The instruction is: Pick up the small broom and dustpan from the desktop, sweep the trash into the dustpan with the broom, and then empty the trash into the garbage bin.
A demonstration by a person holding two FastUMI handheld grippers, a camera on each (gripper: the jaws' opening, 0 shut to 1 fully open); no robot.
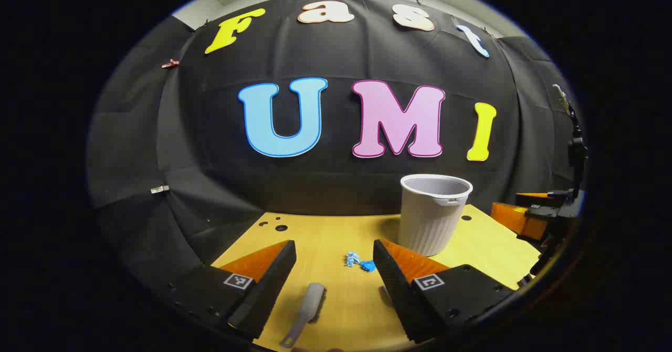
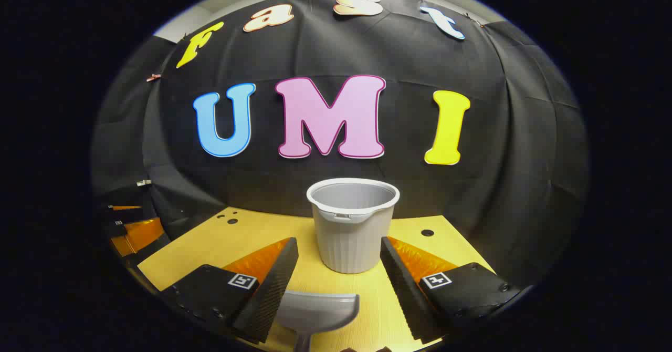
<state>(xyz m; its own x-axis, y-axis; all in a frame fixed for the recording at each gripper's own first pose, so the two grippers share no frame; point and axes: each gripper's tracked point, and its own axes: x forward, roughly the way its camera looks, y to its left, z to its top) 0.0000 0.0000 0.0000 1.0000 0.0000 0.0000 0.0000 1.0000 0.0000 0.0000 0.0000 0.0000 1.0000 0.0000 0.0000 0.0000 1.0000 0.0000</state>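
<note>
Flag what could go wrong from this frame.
1. The left claw is open above the small grey broom, which lies skewed; its grip may slip.
2. Blue paper scraps lie near the ribbed grey plastic bin; sweeping could scatter them or bump it.

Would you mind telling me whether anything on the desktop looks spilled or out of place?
Only the trash: torn blue scraps lie loose on the desktop, beyond the broom and left of the upright garbage bin. Nothing else looks askew.

A yellow wooden surface [image 1: 325, 236] fills the lower middle of the frame. On it lie a small broom [image 1: 307, 310], blue trash [image 1: 359, 261], a ribbed bin [image 1: 433, 213] and a dustpan [image 2: 317, 310].
</note>
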